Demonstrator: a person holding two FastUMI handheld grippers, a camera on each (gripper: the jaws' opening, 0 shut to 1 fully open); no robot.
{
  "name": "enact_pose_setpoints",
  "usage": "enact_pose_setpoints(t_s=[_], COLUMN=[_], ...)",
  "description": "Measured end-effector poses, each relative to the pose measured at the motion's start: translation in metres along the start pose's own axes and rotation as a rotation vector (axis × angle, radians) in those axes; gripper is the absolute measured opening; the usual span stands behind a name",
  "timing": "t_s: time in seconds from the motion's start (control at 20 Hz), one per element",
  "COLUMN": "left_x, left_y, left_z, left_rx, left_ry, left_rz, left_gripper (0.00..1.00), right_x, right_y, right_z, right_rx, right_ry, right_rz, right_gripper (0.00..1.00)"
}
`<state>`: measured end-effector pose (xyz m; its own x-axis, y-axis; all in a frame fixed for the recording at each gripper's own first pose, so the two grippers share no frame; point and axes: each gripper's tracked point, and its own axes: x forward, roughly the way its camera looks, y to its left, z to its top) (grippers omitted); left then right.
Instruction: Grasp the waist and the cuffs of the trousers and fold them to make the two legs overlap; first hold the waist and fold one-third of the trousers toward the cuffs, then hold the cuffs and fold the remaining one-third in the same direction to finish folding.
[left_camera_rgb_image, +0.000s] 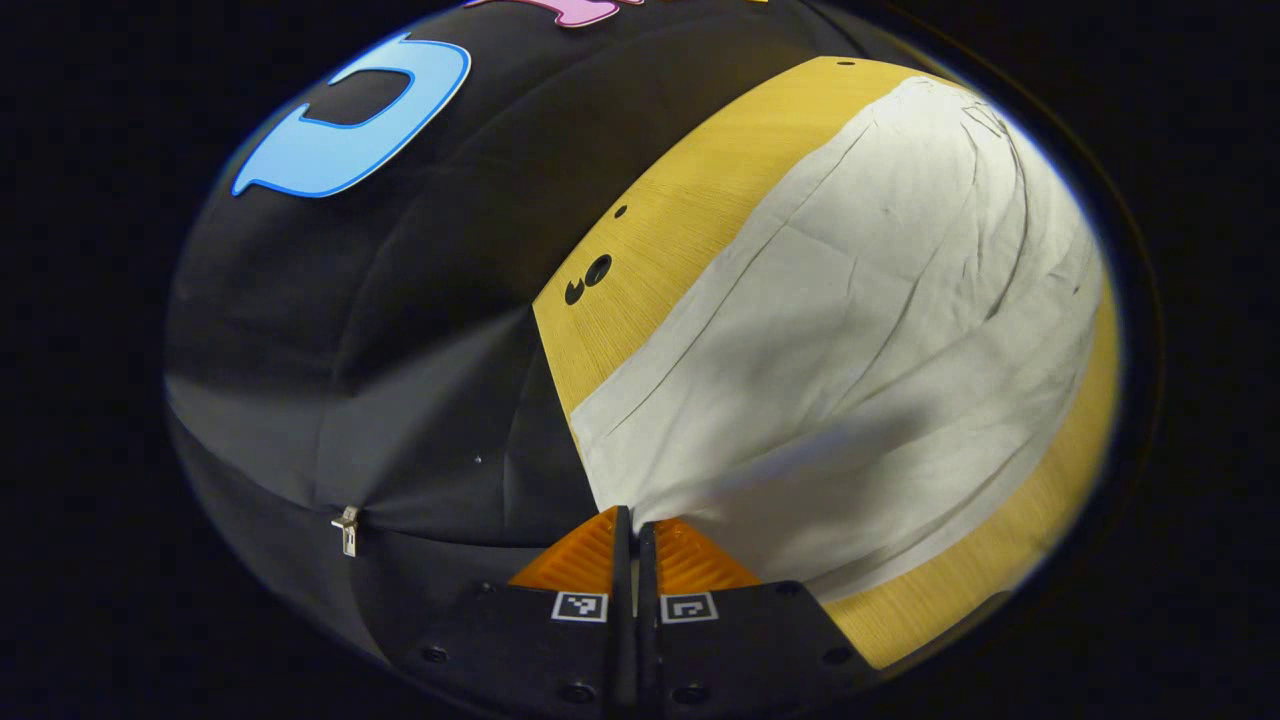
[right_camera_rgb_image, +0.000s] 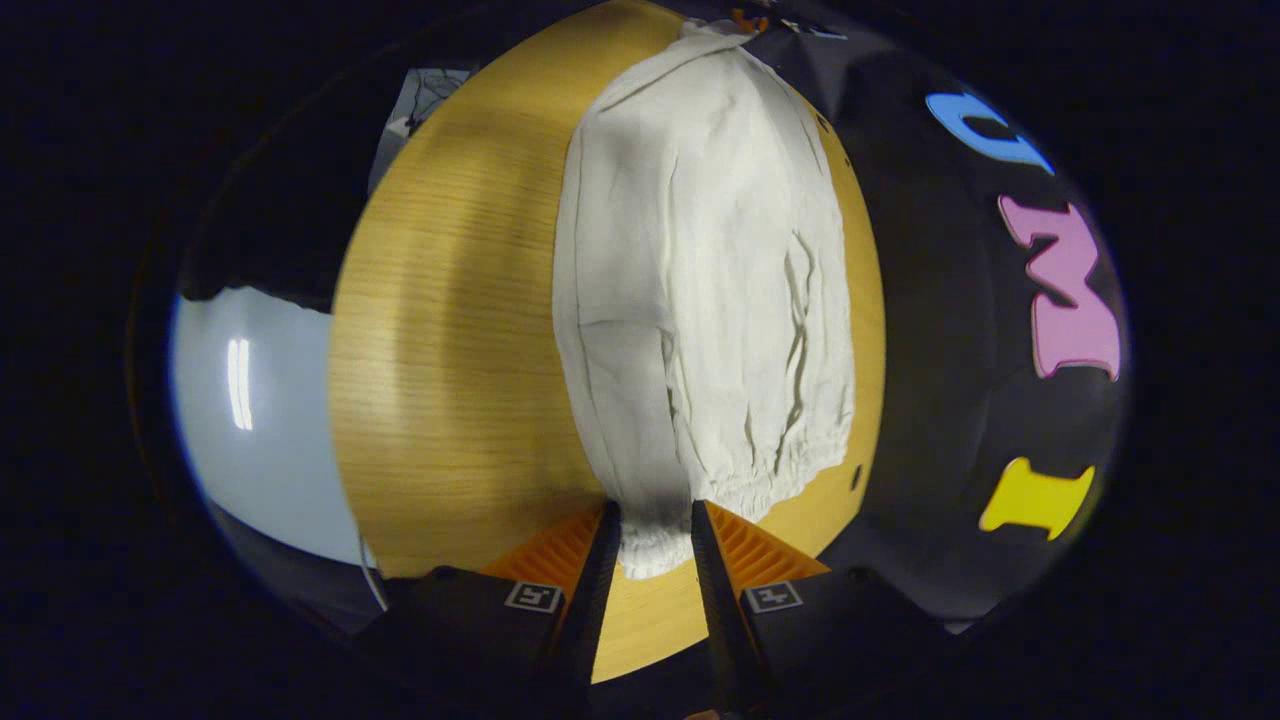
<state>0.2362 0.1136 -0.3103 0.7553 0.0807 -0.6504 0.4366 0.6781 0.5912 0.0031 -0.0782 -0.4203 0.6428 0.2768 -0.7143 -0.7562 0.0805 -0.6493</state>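
**A:** How do the two tools sit?

**B:** In the left gripper view, the left gripper (left_camera_rgb_image: 634, 528) has its fingers drawn together with only a thin slit between them, clenched on a corner of the pale cream, wrinkled cloth trousers (left_camera_rgb_image: 850, 340). The cloth rises from the fingertips in a lifted fold. The tool is tipped, so the round yellow wooden table (left_camera_rgb_image: 660, 230) slants up to the right of it.

**A:** And the other one?

**B:** In the right gripper view, the right gripper (right_camera_rgb_image: 652, 520) points along the length of the trousers (right_camera_rgb_image: 700, 280). Its fingers stand a little apart, and the gathered, elasticated end of the cloth sits between them. I cannot tell whether both fingers press on it.

**A:** Where do the edges run?

**B:** Ahead of the right gripper the trousers stretch away as one long band, the far end reaching the table's (right_camera_rgb_image: 450, 340) far rim. Bare wood lies wide to that tool's left, with a narrow strip to its right. By the left gripper, the cloth corner is at the table edge, with the black cloth booth wall (left_camera_rgb_image: 380, 380) just to its left.

**A:** Anything else around?

**B:** Small dark holes (left_camera_rgb_image: 588, 278) in the wood beyond the left gripper, a small metal clip (left_camera_rgb_image: 347, 528) on the wall, and a pale glossy floor (right_camera_rgb_image: 260, 420) past the table, left of the right gripper.
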Motion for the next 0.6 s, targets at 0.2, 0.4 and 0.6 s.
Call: enact_pose_setpoints(t_s=[0.2,0.4,0.6], left_x=[-0.001,-0.009,0.001], left_y=[0.000,0.009,0.028], left_z=[-0.006,-0.006,0.002], left_rx=[-0.010,-0.069,-0.130], left_ry=[0.005,0.007,0.032], left_rz=[0.012,0.011,0.028], left_gripper=[0.05,0.05,0.05], right_x=[-0.001,-0.030,0.006], right_y=[-0.002,-0.082,-0.194], right_z=[0.002,0.019,-0.009], right_rx=[0.231,0.527,0.855], right_ry=[0.024,-0.047,-0.046], right_rz=[0.071,0.040,-0.004], right_gripper=[0.13,0.06,0.06])
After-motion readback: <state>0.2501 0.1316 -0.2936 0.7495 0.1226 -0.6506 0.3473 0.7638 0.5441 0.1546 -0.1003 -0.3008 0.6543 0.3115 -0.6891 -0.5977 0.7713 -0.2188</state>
